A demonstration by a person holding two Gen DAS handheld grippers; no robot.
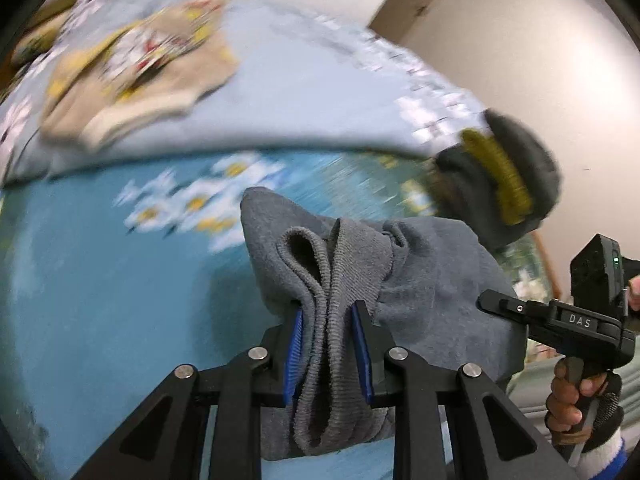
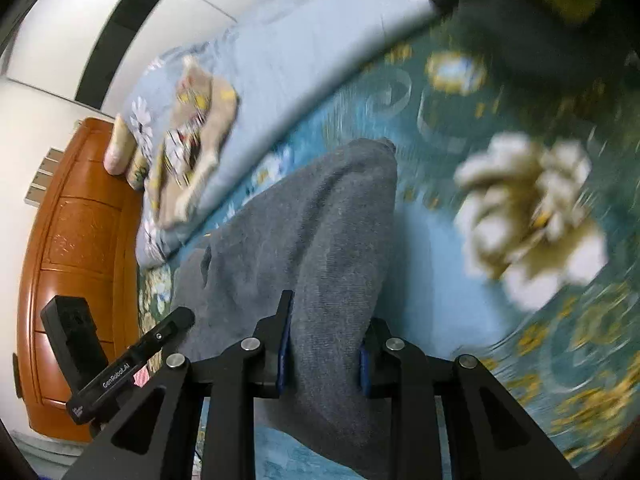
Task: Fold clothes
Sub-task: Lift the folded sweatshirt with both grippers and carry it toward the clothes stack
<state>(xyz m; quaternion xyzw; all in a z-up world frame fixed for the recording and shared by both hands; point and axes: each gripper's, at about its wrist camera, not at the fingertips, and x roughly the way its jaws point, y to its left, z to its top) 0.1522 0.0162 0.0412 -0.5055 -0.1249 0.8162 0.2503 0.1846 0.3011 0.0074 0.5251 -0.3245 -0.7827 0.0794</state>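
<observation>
Left gripper (image 1: 328, 344) and right gripper (image 2: 322, 350) each clamp the grey garment (image 1: 420, 276) above the bed (image 1: 100, 280), unfolded; a beige garment (image 1: 140, 64) lies folded.

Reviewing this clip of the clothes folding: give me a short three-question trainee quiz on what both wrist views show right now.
1. True or false: the left gripper is shut on the ribbed edge of the grey garment.
2. Multiple choice: the folded beige patterned garment lies on A) the wooden furniture, B) the pale blue quilt, C) the floor.
3. Fill in: the right gripper grips the same ____ garment, over the teal floral bedspread.

Key: 1 true; 2 B; 3 grey.
</observation>
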